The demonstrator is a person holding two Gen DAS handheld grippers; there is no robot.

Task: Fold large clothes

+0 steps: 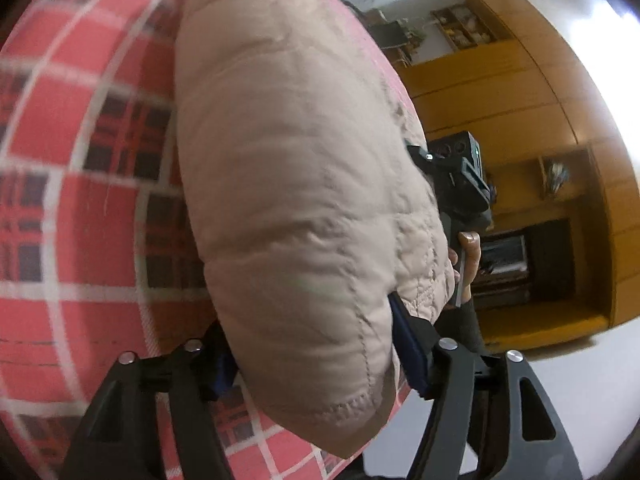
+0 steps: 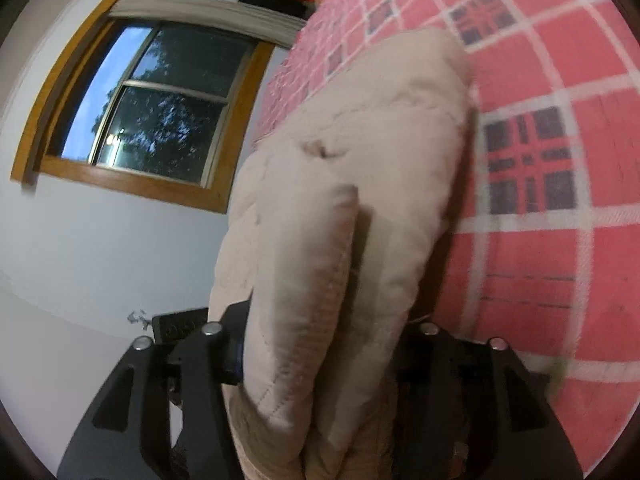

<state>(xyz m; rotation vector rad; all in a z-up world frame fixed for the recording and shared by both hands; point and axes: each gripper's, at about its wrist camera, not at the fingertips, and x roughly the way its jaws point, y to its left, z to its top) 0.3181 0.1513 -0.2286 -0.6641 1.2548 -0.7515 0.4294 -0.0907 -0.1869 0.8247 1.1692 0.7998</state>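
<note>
Here both tongs (image 1: 320,360) (image 2: 320,356) pinch the beige quilted jacket (image 1: 288,168).

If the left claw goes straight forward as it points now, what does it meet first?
The beige padded jacket the left claw grips fills its path; beyond it lies the red checked cover. Depth is unclear.

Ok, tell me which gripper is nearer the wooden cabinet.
Right. The right gripper sits between the left gripper and the cabinet; both clamp the jacket.
</note>
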